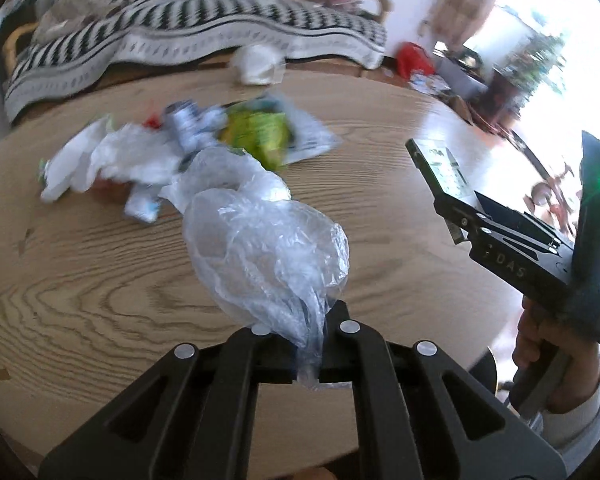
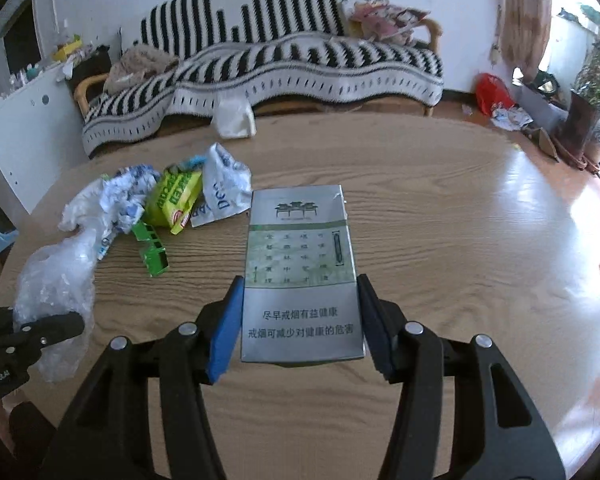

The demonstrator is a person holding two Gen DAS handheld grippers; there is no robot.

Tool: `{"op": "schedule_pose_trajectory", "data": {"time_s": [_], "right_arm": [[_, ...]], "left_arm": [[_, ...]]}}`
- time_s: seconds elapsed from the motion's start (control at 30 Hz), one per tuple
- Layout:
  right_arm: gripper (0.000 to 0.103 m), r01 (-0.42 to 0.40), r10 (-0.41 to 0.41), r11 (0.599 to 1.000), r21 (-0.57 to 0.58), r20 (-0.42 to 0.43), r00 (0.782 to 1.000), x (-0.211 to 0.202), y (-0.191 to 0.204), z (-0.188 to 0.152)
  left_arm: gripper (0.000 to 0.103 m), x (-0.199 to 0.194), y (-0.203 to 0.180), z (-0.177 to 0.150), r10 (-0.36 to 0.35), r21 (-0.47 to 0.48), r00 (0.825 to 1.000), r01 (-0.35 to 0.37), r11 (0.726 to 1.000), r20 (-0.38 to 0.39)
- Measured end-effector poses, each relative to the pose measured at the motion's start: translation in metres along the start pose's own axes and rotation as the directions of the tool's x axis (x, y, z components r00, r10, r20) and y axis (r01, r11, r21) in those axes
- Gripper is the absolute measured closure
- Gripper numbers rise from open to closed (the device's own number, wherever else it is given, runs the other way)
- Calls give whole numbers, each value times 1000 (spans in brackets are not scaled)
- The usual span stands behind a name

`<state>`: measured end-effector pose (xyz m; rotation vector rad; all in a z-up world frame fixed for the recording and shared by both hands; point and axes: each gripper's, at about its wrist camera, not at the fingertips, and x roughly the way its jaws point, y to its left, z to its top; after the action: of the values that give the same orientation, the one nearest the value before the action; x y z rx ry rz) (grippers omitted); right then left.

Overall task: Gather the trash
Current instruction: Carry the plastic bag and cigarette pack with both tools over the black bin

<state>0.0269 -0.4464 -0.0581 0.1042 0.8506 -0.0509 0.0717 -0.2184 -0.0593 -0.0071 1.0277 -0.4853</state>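
Note:
My left gripper is shut on a crumpled clear plastic bag and holds it above the round wooden table. The bag also shows in the right wrist view, pinched by the left gripper. My right gripper is shut on a silver and green cigarette box, gripped by its sides between blue pads. The box and right gripper show at the right of the left wrist view. A pile of trash lies on the table: white wrappers, a yellow-green packet, a small green carton.
A sofa with a black and white striped cover stands behind the table. A white bag sits at the table's far edge. A red bag and clutter lie on the floor at the right, by plants and a bright window.

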Motion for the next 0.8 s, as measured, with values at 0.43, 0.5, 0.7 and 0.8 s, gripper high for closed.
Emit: {"op": "schedule_pose_trajectory", "data": {"time_s": [0.43, 0.5, 0.7, 0.8], "right_arm": [[49, 156, -161, 936, 316, -10, 987, -160, -182, -150], [49, 176, -159, 907, 383, -74, 984, -160, -208, -191], [49, 213, -89, 826, 522, -252, 964, -128, -252, -297], [49, 223, -79, 804, 551, -273, 959, -127, -263, -318]], "left_arm": [[99, 37, -245, -111, -241, 339, 938, 318, 885, -250], [99, 60, -267, -136, -237, 356, 917, 348, 867, -321], [99, 129, -311, -209, -192, 375, 844, 411, 831, -500], [99, 144, -317, -219, -178, 387, 828, 425, 819, -532]]}}
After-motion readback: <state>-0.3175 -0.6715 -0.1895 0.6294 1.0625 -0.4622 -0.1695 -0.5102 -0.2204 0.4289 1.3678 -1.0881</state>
